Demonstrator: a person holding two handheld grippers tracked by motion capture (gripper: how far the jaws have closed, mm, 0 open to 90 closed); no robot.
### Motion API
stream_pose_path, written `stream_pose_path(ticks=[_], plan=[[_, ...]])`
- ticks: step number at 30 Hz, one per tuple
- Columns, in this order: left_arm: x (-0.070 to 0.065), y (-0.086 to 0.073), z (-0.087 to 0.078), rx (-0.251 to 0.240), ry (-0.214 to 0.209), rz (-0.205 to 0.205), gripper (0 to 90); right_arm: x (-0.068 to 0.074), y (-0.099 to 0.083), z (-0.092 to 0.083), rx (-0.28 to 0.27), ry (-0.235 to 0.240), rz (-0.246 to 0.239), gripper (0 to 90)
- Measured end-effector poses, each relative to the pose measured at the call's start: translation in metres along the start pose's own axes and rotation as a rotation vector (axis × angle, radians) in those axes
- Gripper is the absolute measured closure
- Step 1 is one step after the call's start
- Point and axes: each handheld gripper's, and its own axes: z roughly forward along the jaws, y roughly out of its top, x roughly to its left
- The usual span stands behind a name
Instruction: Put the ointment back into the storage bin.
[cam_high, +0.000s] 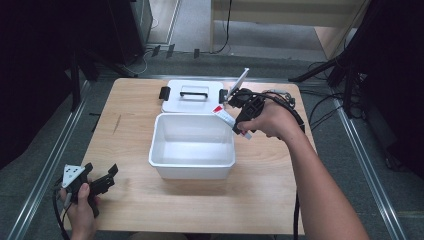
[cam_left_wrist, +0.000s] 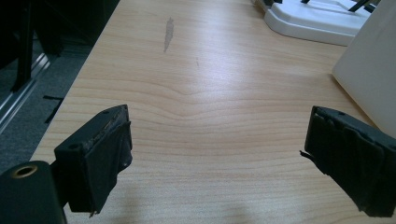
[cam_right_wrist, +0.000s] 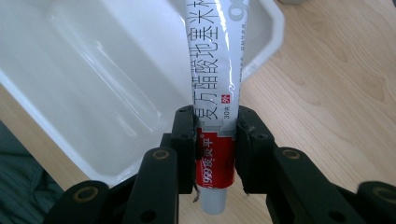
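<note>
A: Where is the tube?

B: The tube (cam_right_wrist: 214, 107) sits clamped between the jaws of the right gripper (cam_right_wrist: 215, 144), which press on its red end near the white cap. In the high view the right gripper (cam_high: 243, 116) holds the tube (cam_high: 227, 117) over the far right corner of the white tub (cam_high: 192, 167)

A: Is it inside the tub?

B: No. It hangs above the rim, tilted, with the cap end toward the hand. The right gripper view shows the tube's long silver part with red and black print running out over the tub (cam_right_wrist: 93, 88) and its edge, and the bare table (cam_right_wrist: 336, 93) to the right

A: And the lid?

B: The lid (cam_high: 192, 96) lies flat on the table (cam_high: 130, 145) just behind the tub, its black handle up and black clips at its sides

A: What about the other hand?

B: The left gripper (cam_high: 97, 182) rests near the front left corner of the table, well apart from the tub. Its jaws stand wide apart with nothing between them; in the left gripper view (cam_left_wrist: 215, 154) there is just wood grain between the two black pads (cam_left_wrist: 105, 154), with a corner of the tub (cam_left_wrist: 369, 74) at the right and the lid (cam_left_wrist: 317, 18) farther off
</note>
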Motion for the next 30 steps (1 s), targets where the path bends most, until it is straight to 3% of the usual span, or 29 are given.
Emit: stream_pose_path(ticks=[3,5,7,10,11,12,13,14,15,16,17,18,19,20,22,30], plan=[[0.000,0.000,0.000,0.000,-0.001,-0.001,8.2,0.004,0.003,0.002,0.000,0.006,-0.036,72.4],[0.000,0.000,0.000,-0.001,-0.001,0.000,8.2,0.010,0.007,0.004,0.009,0.009,-0.097,72.4],[0.000,0.000,0.000,0.000,-0.001,0.000,8.2,0.012,0.008,0.005,0.012,0.010,-0.111,72.4],[0.000,0.000,0.000,0.000,-0.001,0.000,8.2,0.019,0.013,0.008,-0.001,0.022,-0.183,72.4],[0.000,0.000,0.000,0.000,-0.001,0.000,8.2,0.019,0.013,0.008,-0.001,0.022,-0.183,72.4],[0.000,0.000,0.000,-0.001,-0.003,-0.001,8.2,0.023,0.016,0.010,-0.008,0.025,-0.222,72.3],[0.000,0.000,0.000,0.000,-0.002,-0.001,8.2,0.023,0.016,0.010,-0.008,0.025,-0.222,72.3],[0.000,0.000,0.000,0.000,-0.002,-0.001,8.2,0.027,0.018,0.012,-0.014,0.024,-0.261,72.4],[0.000,0.000,0.000,0.000,-0.002,-0.001,8.2,0.027,0.018,0.012,-0.014,0.024,-0.261,72.4],[0.000,0.000,0.000,0.000,-0.002,0.000,8.2,0.031,0.021,0.013,-0.021,0.025,-0.300,72.4],[0.000,0.000,0.000,0.000,-0.002,0.000,8.2,0.031,0.021,0.013,-0.021,0.025,-0.300,72.4],[0.000,0.000,0.000,-0.002,-0.003,-0.001,8.2,0.035,0.023,0.015,-0.032,0.035,-0.348,72.4],[0.000,0.000,0.000,-0.002,-0.003,-0.001,8.2,0.035,0.023,0.015,-0.032,0.035,-0.348,72.4],[0.000,0.000,0.000,-0.001,-0.002,0.000,8.2,0.039,0.024,0.018,-0.042,0.048,-0.393,72.4],[0.000,0.000,0.000,0.000,-0.004,-0.001,8.2,0.041,0.026,0.020,-0.046,0.053,-0.438,72.3],[0.000,0.000,0.000,0.002,-0.004,-0.002,8.2,0.045,0.029,0.032,-0.041,0.057,-0.543,72.3]])
